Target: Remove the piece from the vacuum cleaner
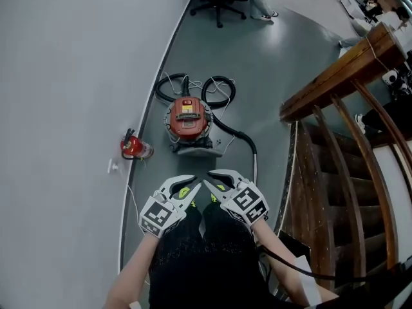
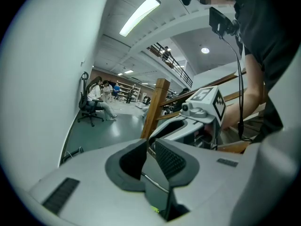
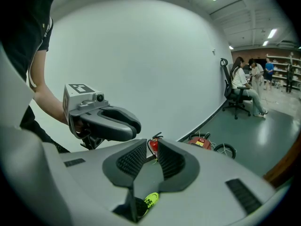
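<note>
Vacuum cleaner (image 1: pixel 188 122): red, upright on the grey floor (image 1: pixel 270 63), close to the curved white wall (image 1: pixel 71 76).
Black hose (image 1: pixel 215 89): coiled on the floor just behind the vacuum cleaner, with one run leading off from its right side.
Fire extinguisher (image 1: pixel 133 147): lying to the left of the vacuum cleaner, against the wall.
Wooden stair rail (image 1: pixel 341 73): well to the right of the vacuum cleaner.
Left gripper (image 1: pixel 187 187): short of the vacuum cleaner and not touching it. Jaws stand a narrow gap apart, nothing between them.
Right gripper (image 1: pixel 216 180): just beside the left gripper, equally short of the vacuum cleaner. Jaws stand a narrow gap apart, holding nothing.
</note>
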A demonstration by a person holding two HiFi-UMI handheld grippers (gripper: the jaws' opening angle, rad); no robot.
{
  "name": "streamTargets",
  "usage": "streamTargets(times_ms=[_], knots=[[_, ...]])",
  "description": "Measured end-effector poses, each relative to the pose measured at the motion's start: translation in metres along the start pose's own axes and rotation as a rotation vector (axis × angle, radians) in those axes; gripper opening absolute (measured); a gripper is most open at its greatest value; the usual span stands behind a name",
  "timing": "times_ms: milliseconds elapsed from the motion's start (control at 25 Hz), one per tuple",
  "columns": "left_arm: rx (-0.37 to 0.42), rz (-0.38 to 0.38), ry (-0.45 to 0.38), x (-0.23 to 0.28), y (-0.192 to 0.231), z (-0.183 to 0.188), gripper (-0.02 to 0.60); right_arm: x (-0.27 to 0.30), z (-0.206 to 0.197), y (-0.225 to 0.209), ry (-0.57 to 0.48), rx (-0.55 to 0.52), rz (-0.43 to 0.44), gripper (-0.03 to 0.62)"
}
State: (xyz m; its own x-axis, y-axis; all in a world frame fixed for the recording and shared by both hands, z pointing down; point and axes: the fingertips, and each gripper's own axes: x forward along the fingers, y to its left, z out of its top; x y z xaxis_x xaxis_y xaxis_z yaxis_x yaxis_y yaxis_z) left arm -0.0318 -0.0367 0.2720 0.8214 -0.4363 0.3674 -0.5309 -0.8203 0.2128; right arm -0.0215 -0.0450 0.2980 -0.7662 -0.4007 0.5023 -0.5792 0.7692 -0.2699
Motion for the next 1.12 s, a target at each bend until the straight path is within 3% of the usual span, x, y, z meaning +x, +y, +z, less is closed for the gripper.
streamTargets(times_ms=[640,1120], knots=[[0.018,0.005,0.056,0.052,0.023,-0.052,0.087,0.034,-0.05,-0.056,0.066,-0.025,0.04,0.114],[0.005,0.028,0.113,0.077,0.066,-0.115,0.126,0.083,-0.111,-0.083,0.122,-0.008,0.025,0.133]])
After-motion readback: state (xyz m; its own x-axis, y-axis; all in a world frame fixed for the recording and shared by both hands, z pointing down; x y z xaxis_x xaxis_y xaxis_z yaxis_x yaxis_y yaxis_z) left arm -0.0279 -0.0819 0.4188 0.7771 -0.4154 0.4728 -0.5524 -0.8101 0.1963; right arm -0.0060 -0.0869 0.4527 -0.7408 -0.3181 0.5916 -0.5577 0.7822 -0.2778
